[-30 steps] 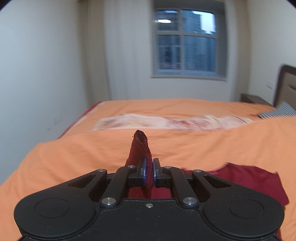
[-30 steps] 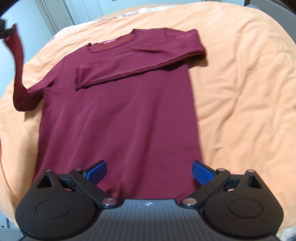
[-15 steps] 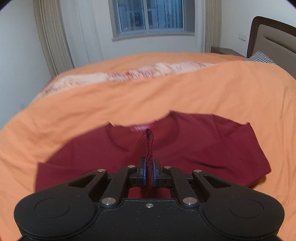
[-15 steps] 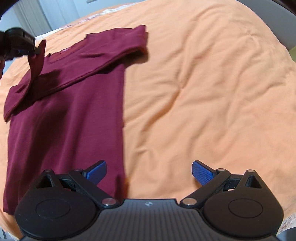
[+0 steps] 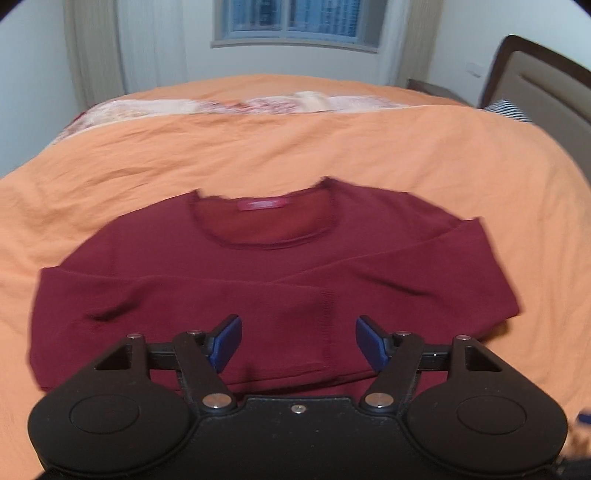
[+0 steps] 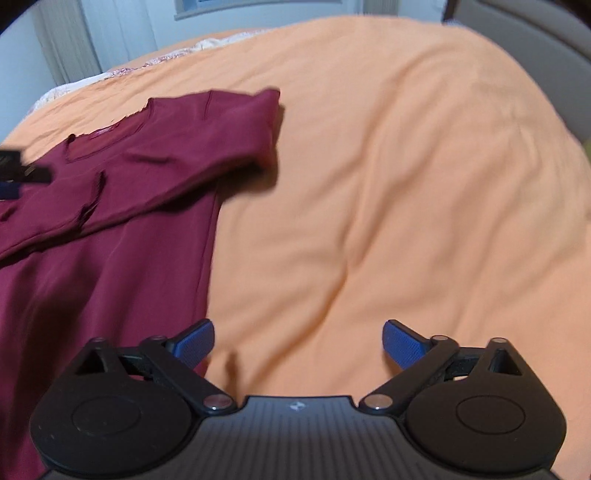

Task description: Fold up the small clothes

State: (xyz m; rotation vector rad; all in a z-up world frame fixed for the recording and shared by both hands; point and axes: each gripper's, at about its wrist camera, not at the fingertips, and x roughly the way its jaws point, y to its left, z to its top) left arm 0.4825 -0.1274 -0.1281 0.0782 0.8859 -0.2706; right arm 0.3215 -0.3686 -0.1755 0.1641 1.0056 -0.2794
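A maroon long-sleeved top (image 5: 280, 266) is lying flat on the orange bedspread (image 5: 258, 147) of the bed, its round neckline and pink label pointing toward the far edge under the window (image 5: 295, 18). Both sleeves are lying folded in across the chest: one from the left side, its ribbed cuff (image 5: 325, 325) ending near the middle, the other coming in from the right beneath the neckline.

The left tongs (image 5: 298, 341) are hovering over the folded sleeves with the blue pads spread wide apart, gripping nothing; the cuff is showing between them.

The right tongs (image 6: 298, 347) are likewise gaping wide and holding nothing, sitting over the bedspread just beside the top's (image 6: 110, 229) right side edge, the left pad (image 6: 194, 345) overlapping that edge. A patterned pale sheet (image 5: 236, 107) is showing along the far edge of the bed, and a padded headboard (image 5: 546, 96) is standing at the right end.
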